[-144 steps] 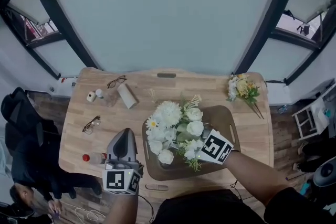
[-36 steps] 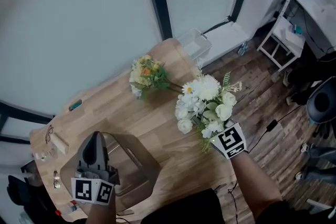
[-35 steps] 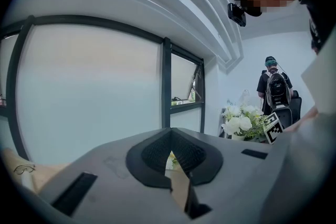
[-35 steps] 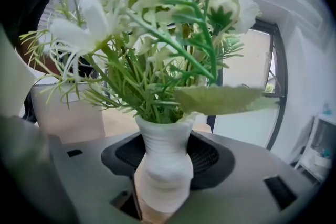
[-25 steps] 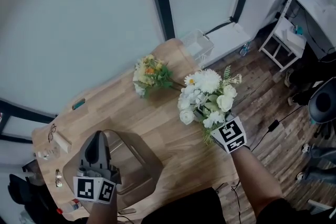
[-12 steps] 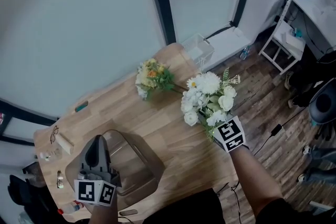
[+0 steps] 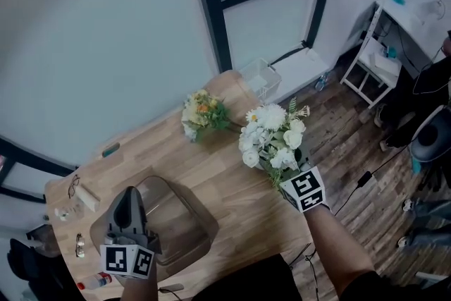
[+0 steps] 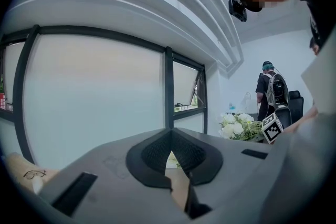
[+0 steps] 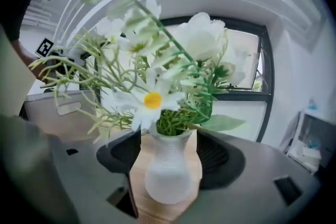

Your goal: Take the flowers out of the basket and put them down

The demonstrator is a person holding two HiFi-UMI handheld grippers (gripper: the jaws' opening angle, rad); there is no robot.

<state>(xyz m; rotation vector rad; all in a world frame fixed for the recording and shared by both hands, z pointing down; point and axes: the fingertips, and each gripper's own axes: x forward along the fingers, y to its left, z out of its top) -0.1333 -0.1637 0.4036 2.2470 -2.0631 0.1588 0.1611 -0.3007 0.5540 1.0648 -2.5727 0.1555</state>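
A white bouquet (image 7: 271, 137) in a small white vase (image 9: 168, 178) stands on the right end of the wooden table (image 7: 211, 173), close to the edge. My right gripper (image 7: 285, 176) is at its base, and its jaws are opening. The vase is between them, with table wood showing on both sides of it. The brown basket (image 7: 176, 222) sits at the near left with nothing in it. My left gripper (image 7: 129, 195) hovers over it, shut on nothing, its tips meeting in the left gripper view (image 8: 170, 155). A yellow bouquet (image 7: 201, 113) lies beyond the white one.
Two pairs of glasses (image 7: 74, 185) (image 7: 79, 244), a small white block (image 7: 88, 197) and a red-capped bottle (image 7: 95, 282) sit at the table's left end. A wire bin (image 7: 259, 77) stands past the far corner. A white shelf (image 7: 384, 60) and a chair (image 7: 430, 141) stand on the floor to the right.
The white bouquet has gone from the basket to the table's right end, carried by my right gripper. Over the last second it settled near the yellow bouquet. My left gripper stayed over the basket.
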